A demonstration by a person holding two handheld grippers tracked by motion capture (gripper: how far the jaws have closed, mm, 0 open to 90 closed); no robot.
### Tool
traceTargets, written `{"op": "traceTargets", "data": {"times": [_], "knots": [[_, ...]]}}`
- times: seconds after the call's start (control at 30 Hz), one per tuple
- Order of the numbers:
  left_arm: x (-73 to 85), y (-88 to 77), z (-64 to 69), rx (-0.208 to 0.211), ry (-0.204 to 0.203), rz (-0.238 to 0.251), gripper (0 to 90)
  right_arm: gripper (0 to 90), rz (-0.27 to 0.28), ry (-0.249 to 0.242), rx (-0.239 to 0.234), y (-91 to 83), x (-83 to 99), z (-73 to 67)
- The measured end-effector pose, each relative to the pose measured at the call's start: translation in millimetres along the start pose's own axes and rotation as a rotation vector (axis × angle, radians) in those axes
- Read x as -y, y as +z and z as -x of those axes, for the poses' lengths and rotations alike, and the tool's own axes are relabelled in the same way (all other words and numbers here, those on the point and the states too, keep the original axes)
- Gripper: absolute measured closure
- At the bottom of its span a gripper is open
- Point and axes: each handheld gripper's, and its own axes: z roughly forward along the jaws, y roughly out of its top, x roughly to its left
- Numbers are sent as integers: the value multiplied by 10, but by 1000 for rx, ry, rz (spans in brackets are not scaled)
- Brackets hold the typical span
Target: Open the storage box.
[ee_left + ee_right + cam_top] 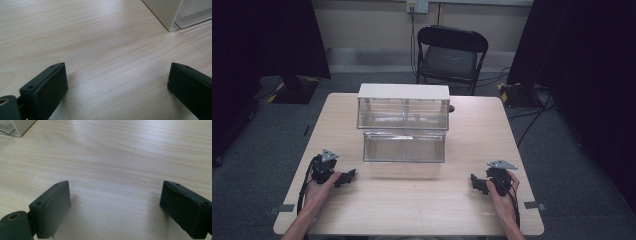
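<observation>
A clear plastic two-tier drawer box with a white top (403, 121) stands at the middle of the light wooden table (412, 200). My left gripper (346, 177) rests on the table at the front left, held by a hand, its jaws wide open over bare wood (117, 82). On the front right, my right gripper (478, 183) rests the same way, open with nothing between its jaws (115, 205). A white corner of the box (167, 12) appears at the top right of the left gripper view, and another box corner (17, 126) at the top left of the right gripper view.
A black folding chair (449, 52) stands behind the table. Cables (532, 115) trail over the grey carpet at the right. Dark curtains hang on both sides. Bare tabletop lies between the two grippers and in front of the box.
</observation>
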Motion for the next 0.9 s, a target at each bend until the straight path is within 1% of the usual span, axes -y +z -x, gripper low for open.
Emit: {"op": "traceTargets", "data": {"times": [0.07,0.3,0.33,0.37,0.4,0.43,0.47,0.5,0.53,0.57,0.67,0.7,0.73,0.8,0.9], "knots": [[3,-2,5,1,-6,1,23,90,0,0,0,0,0,0],[-3,-24,5,10,-1,-8,49,90,0,0,0,0,0,0],[-5,-29,14,11,-6,-1,71,90,0,0,0,0,0,0],[-11,-41,14,9,2,-2,102,90,0,0,0,0,0,0],[-15,-45,23,9,-7,8,157,90,0,0,0,0,0,0],[-22,-52,19,9,-1,5,186,90,0,0,0,0,0,0],[-25,-57,17,2,2,4,170,90,0,0,0,0,0,0],[-26,-59,25,4,-13,12,153,90,0,0,0,0,0,0],[-32,-71,22,9,-8,13,165,90,0,0,0,0,0,0],[-37,-80,27,16,-13,19,161,90,0,0,0,0,0,0],[-63,-121,31,22,-6,35,166,90,0,0,0,0,0,0],[-70,-128,39,27,-12,43,169,90,0,0,0,0,0,0],[-78,-137,44,35,-14,50,169,90,0,0,0,0,0,0],[-89,-162,54,75,-23,72,170,90,0,0,0,0,0,0],[-115,-182,102,74,-1,81,178,90,0,0,0,0,0,0]]}}
